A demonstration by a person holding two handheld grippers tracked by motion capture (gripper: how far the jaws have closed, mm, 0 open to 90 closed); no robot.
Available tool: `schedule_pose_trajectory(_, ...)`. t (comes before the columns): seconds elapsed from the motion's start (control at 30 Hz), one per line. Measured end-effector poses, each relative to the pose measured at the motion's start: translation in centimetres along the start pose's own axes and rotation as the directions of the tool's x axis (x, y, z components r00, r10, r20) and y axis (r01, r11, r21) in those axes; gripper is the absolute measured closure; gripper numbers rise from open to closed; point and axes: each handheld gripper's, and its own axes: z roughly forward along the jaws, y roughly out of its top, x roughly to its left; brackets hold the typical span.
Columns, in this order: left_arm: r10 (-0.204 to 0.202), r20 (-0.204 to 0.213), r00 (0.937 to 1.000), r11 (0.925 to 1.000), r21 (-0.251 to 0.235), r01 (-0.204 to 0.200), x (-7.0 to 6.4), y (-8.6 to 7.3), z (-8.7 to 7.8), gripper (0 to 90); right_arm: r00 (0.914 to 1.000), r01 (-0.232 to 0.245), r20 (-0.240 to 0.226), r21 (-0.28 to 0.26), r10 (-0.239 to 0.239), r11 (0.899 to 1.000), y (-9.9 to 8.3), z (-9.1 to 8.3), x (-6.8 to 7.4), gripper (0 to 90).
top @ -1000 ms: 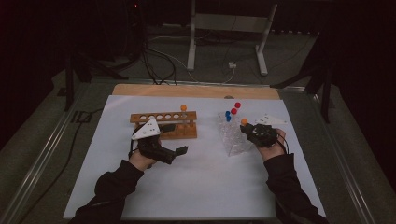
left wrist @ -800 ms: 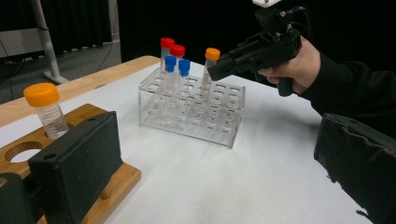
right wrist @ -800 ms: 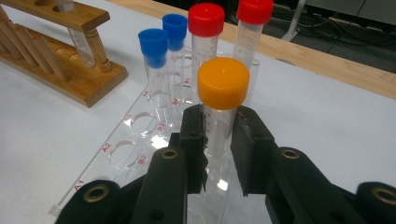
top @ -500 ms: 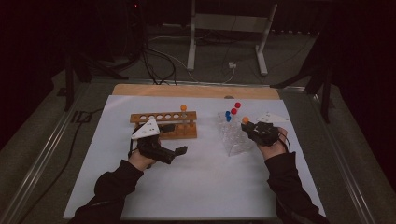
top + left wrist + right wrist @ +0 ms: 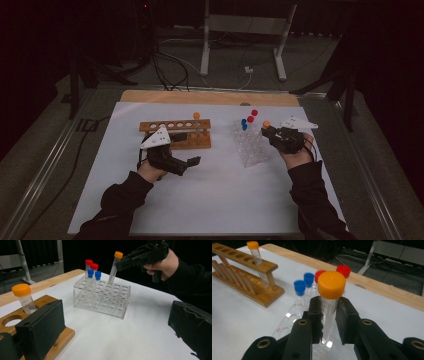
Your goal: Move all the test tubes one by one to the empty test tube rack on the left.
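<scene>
My right gripper [image 5: 328, 315] is shut on an orange-capped tube [image 5: 331, 285] just below its cap. The tube [image 5: 113, 268] leans, and its lower end meets the top of the clear plastic rack [image 5: 102, 298] at the rack's far side. That rack [image 5: 251, 145] holds two blue-capped tubes [image 5: 299, 287] and two red-capped tubes [image 5: 343, 270]. Another orange-capped tube [image 5: 23, 297] stands in the wooden rack [image 5: 175, 132]. My left gripper [image 5: 192, 161] lies open on the white sheet in front of the wooden rack, with nothing between its wide jaws [image 5: 117, 335].
A white sheet [image 5: 215, 200] covers the table, with a wooden strip [image 5: 210, 97] along its far edge. Beyond the table, cables and a metal stand [image 5: 240, 30] rest on the dark floor. Bare sheet lies between the two racks and toward me.
My right gripper has shifted slightly up and away with the orange-capped tube. The left gripper has stayed where it was.
</scene>
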Motion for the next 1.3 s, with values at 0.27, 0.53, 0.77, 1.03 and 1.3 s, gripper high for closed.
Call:
schedule_pose_trajectory(0.27,0.002,0.005,1.0000,1.0000,-0.008,-0.002,-0.1,0.3,-0.2,1.5,0.9995,0.030,-0.007,-0.025,-0.030,0.999,2.2,-2.1,0.3,75.1)
schedule_pose_trajectory(0.53,0.008,0.021,0.9997,0.9999,-0.007,-0.008,-0.3,0.9,-0.2,1.5,0.9959,0.070,-0.054,-0.065,-0.073,0.995,4.3,-3.8,2.0,75.1)
schedule_pose_trajectory(0.77,0.028,0.038,0.9989,0.9994,0.018,-0.028,-1.0,1.4,0.0,1.6,0.9830,0.116,-0.136,-0.060,-0.123,0.991,4.3,-3.7,4.6,75.1)
schedule_pose_trajectory(1.03,0.036,0.061,0.9975,0.9991,0.019,-0.037,-1.7,2.0,0.3,1.6,0.9613,0.149,-0.231,-0.020,-0.150,0.989,3.2,-2.4,7.4,75.1)
schedule_pose_trajectory(1.3,0.048,0.093,0.9945,0.9984,0.025,-0.051,-2.3,2.4,0.5,1.6,0.9397,0.166,-0.304,0.007,-0.156,0.986,2.3,-1.3,9.5,75.1)
